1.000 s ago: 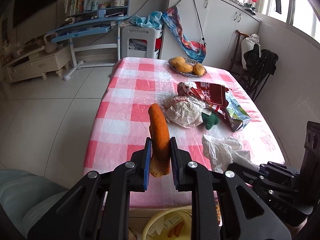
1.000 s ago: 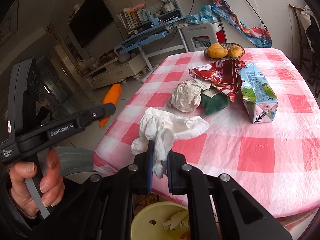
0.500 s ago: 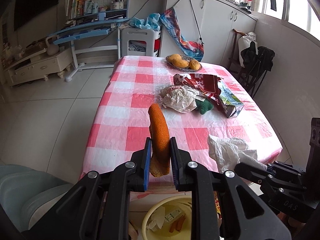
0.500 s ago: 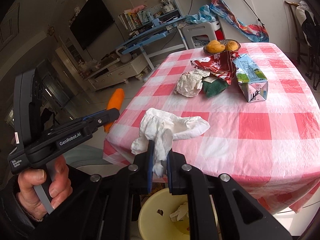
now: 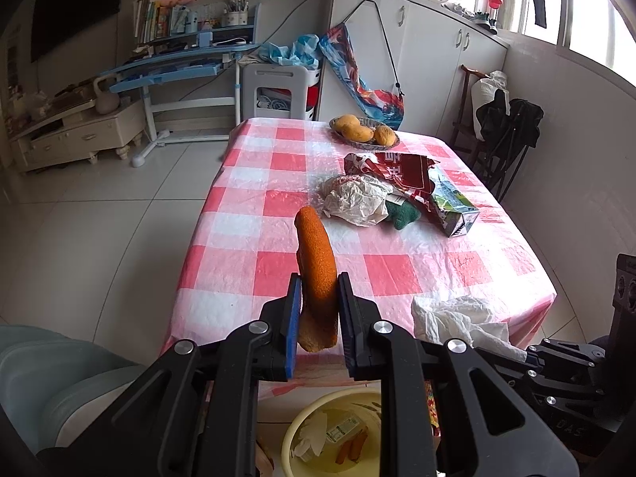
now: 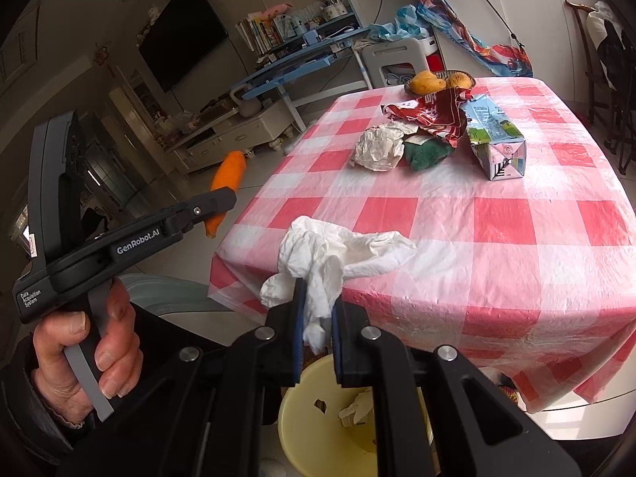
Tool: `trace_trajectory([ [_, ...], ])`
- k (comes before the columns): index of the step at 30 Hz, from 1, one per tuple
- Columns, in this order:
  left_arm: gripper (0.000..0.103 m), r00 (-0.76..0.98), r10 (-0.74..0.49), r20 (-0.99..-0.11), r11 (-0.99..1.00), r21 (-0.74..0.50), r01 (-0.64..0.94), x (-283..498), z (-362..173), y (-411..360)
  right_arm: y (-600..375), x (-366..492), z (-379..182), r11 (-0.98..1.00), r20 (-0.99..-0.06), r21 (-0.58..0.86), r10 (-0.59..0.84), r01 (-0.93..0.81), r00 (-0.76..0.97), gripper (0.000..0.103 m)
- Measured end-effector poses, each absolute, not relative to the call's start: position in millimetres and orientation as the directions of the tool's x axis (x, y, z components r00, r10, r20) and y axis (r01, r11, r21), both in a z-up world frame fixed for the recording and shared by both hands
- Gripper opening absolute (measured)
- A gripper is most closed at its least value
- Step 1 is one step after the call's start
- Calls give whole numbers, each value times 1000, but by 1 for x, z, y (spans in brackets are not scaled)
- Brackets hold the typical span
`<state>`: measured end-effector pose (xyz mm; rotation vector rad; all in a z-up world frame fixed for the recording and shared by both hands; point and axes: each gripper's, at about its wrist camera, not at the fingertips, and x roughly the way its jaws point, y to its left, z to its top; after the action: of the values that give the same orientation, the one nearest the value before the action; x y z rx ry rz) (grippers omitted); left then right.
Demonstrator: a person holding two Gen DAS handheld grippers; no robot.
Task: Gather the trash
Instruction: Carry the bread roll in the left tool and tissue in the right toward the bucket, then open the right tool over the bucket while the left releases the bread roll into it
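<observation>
Left wrist view: the worktop is covered with a red-and-white checked plastic cloth and stands on a pale tiled floor in a lived-in room. Behind it are a blue desk with books, a white stool, white cabinets and a window with hanging clothes.

Counts on the worktop: one crumpled paper wad, one green cloth lump, one red wrapper, one drink carton lying on its side, and one basket of fruit at the far end with three yellow fruits showing. The four trash items lie clustered together, touching or overlapping, well apart from the near edge.

The left gripper has its fingers clamped on an orange sponge, held upright off the near edge. The right gripper has its fingers pinched on a white tissue, whose loose end spreads out above the fingers in front of the near corner. A hand grips the left tool's handle in the right wrist view.

One yellow bin sits on the floor below both grippers, already containing scraps; the gripper bodies partly block it in both views. A grey-green cushioned seat is at lower left.
</observation>
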<state>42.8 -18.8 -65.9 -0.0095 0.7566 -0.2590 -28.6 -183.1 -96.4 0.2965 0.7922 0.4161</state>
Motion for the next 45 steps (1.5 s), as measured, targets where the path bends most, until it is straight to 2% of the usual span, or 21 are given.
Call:
trace_trajectory([
  [8, 17, 697, -236, -677, 968, -102, 229, 42, -66, -18, -174, -32, -105, 880, -661, 399, 472, -258, 584, 12],
  [17, 17, 695, -238, -679, 968, -102, 231, 38, -66, -19, -141, -35, -159, 898, -841, 351, 427, -265, 332, 12],
  [19, 17, 692, -238, -682, 967, -101, 233, 35, -67, -19, -135, -37, -165, 905, -863, 325, 403, -275, 306, 23],
  [20, 17, 691, -237, -683, 967, -99, 235, 33, -67, -19, -134, -37, -165, 910, -868, 309, 388, -275, 309, 39],
  [21, 17, 689, -237, -685, 967, -97, 236, 30, -68, -20, -134, -38, -164, 914, -868, 299, 380, -273, 321, 50],
  [26, 17, 675, -235, -699, 965, -84, 250, 18, -74, -25, -148, -39, -154, 928, -839, 305, 368, -213, 401, 58],
  [31, 17, 643, -235, -729, 959, -66, 275, 5, -88, -34, -163, -40, -131, 937, -766, 312, 347, -158, 541, 65],
  [33, 17, 623, -230, -747, 955, -52, 290, 0, -95, -39, -171, -43, -123, 943, -734, 306, 321, -131, 598, 71],
  [38, 18, 512, -223, -830, 940, -43, 339, -14, -122, -50, -195, -47, -108, 946, -666, 322, 257, -41, 700, 75],
  [41, 28, 474, -196, -859, 932, -14, 361, -23, -134, -58, -206, -46, -103, 937, -642, 349, 234, 6, 730, 77],
  [43, 51, 506, -184, -843, 935, 8, 355, -26, -130, -59, -209, -46, -101, 933, -634, 359, 223, 26, 741, 78],
  [45, 62, 549, -185, -815, 944, 9, 330, -27, -121, -55, -213, -49, -98, 932, -630, 359, 215, 35, 747, 79],
])
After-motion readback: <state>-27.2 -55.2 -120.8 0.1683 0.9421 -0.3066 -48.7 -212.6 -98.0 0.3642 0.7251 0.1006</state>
